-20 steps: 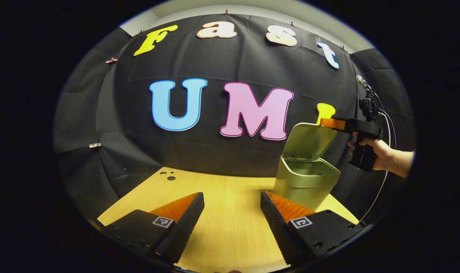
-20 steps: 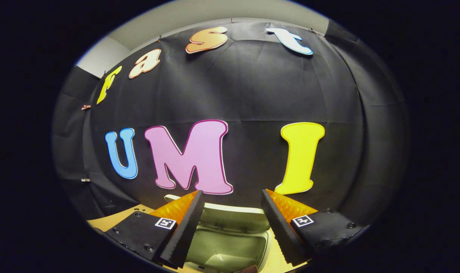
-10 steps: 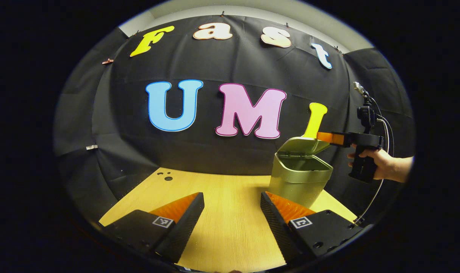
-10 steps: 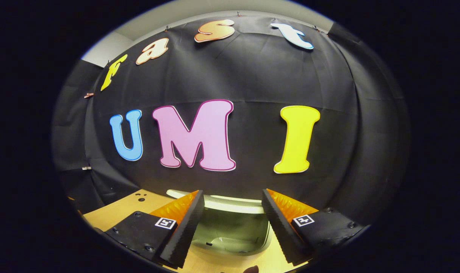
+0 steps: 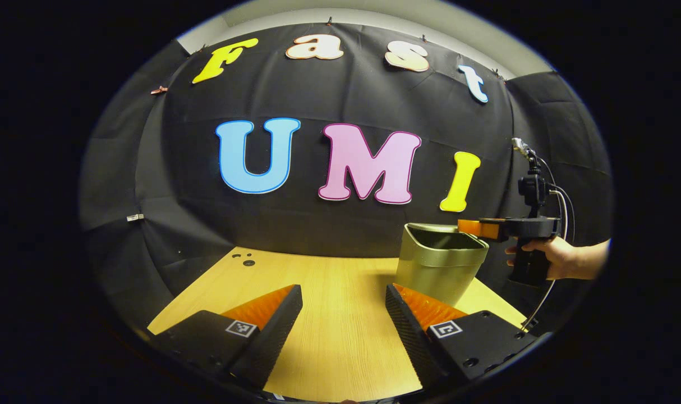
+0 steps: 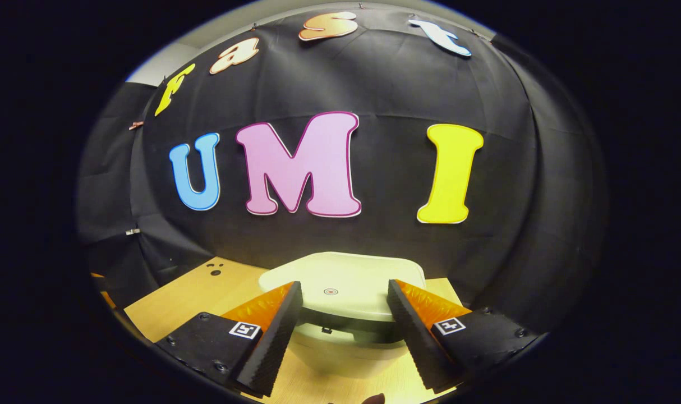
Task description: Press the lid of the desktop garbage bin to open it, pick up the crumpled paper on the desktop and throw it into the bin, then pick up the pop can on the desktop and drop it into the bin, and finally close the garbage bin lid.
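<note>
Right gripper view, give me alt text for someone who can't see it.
The right hand-held gripper, fingers apart, sits over the pale green lid of the desktop garbage bin, which lies nearly flat. The bin stands on a wooden table.

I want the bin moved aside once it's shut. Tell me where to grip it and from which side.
Judging from both views, take the bin across its upper body, just under the lid, coming from the front with the right gripper. Its walls taper downward, so a high grip is less likely to slip, and those open fingers already straddle it. Whether they can span it is unclear.
</note>
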### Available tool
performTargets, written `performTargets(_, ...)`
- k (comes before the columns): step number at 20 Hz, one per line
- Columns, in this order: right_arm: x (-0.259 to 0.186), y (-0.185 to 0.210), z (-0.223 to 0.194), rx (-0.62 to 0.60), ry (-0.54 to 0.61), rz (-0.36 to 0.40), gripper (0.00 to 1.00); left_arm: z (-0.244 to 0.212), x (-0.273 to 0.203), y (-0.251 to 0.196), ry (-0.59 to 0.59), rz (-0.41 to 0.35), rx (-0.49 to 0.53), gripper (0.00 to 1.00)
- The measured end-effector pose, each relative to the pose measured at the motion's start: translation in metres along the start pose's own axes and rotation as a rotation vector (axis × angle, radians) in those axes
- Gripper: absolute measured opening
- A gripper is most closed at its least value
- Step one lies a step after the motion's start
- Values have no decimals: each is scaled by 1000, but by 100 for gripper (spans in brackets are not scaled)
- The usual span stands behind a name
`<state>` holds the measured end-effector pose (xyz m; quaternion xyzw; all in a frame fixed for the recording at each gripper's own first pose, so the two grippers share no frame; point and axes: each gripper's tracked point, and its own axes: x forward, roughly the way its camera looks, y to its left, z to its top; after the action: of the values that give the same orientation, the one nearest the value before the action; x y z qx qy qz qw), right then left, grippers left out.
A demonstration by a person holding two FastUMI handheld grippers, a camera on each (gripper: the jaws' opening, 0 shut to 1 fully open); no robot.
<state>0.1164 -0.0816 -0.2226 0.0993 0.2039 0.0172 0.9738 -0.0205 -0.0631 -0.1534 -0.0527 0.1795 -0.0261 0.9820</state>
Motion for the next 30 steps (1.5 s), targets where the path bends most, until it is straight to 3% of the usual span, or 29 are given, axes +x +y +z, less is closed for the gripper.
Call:
performTargets(17, 20, 15, -42, -28, 38, -76, 97, 10, -12, 21, -15, 2, 2, 96)
performTargets(23, 8, 13, -22, 112, -49, -56, 96, 15, -13, 26, -35, -12, 8, 96)
performTargets(30, -24, 23, -6, 51, -88, -29, 95, 19, -11, 35, -44, -30, 6, 96)
